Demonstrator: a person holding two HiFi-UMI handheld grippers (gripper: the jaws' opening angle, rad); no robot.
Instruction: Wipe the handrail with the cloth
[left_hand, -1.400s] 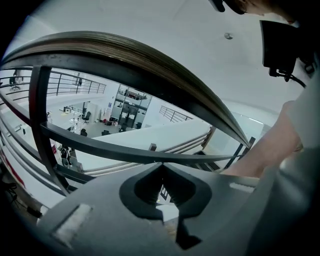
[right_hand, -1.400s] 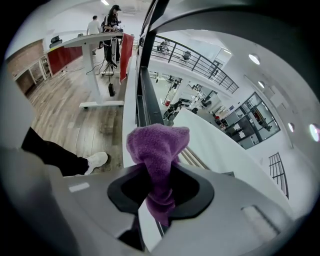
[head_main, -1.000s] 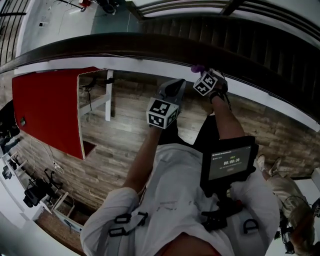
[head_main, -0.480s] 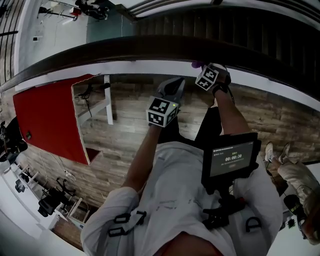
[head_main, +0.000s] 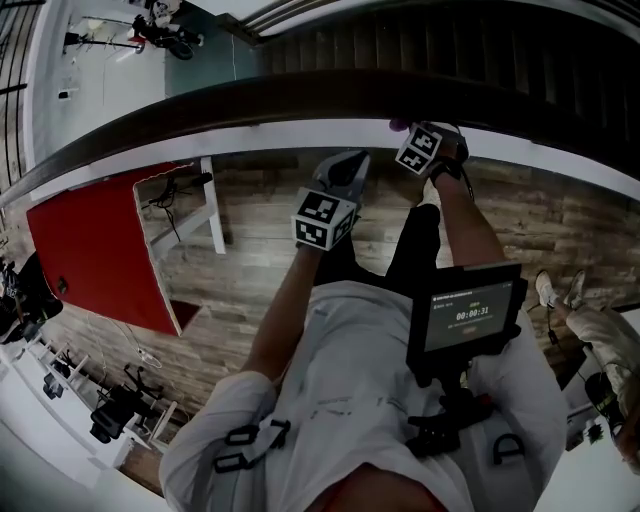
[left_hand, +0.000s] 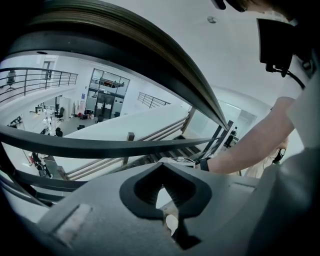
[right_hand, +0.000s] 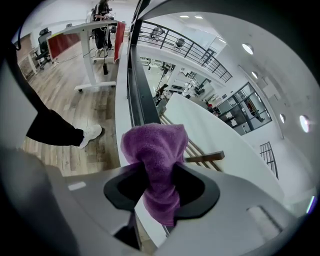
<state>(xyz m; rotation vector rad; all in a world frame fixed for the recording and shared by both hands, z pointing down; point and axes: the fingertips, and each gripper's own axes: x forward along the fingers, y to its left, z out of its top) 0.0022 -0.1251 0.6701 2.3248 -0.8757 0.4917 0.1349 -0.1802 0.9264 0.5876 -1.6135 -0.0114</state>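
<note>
Wood-plank floor (head_main: 250, 270) lies below me, with a red panel (head_main: 95, 235) off to the left and dark stairs (head_main: 430, 40) on the far side of the rail (head_main: 300, 95), which curves across the top of the head view. My right gripper (head_main: 412, 135) is up at the rail's near edge. Its jaws are clamped on the purple cloth (head_main: 397, 126), which I can just make out past the marker cube. From the right gripper view the cloth (right_hand: 157, 160) is pinched at its middle, one bunched end sticking up above the jaws and against the dark rail (right_hand: 141, 95), the other end hanging below them. My left gripper (head_main: 345, 172) hangs lower, apart from the rail and a little left of the right one. In its own view the jaws are brought together with nothing between them, and the rail (left_hand: 150, 55) arcs overhead. A screen (head_main: 465, 315) sits on my chest
</note>
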